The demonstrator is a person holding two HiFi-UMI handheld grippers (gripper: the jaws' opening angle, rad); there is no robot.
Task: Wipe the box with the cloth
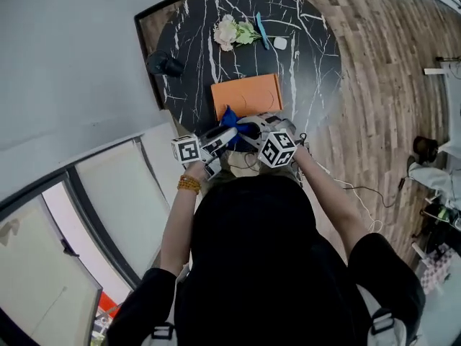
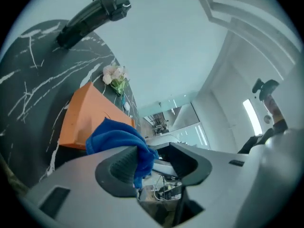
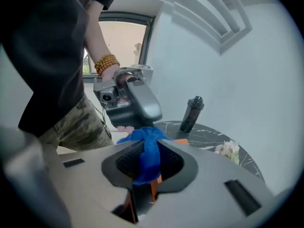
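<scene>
An orange box [image 1: 246, 94] lies flat on the black marbled table [image 1: 194, 42]. Just in front of it, over the table's near edge, both grippers meet at a blue cloth [image 1: 232, 118]. My right gripper [image 3: 151, 163] is shut on the blue cloth [image 3: 149, 153], which is bunched between its ribbed pads. My left gripper [image 2: 154, 161] is open: the blue cloth [image 2: 118, 136] drapes over one pad, and a gap shows to the other jaw. The orange box [image 2: 83, 120] lies beyond the cloth in the left gripper view.
A black bottle [image 1: 166, 65] stands at the table's left edge. At the far side lie pale flowers [image 1: 232, 31], a blue pen [image 1: 262, 31] and a small white object [image 1: 280, 42]. A wall is to the left and wood floor to the right.
</scene>
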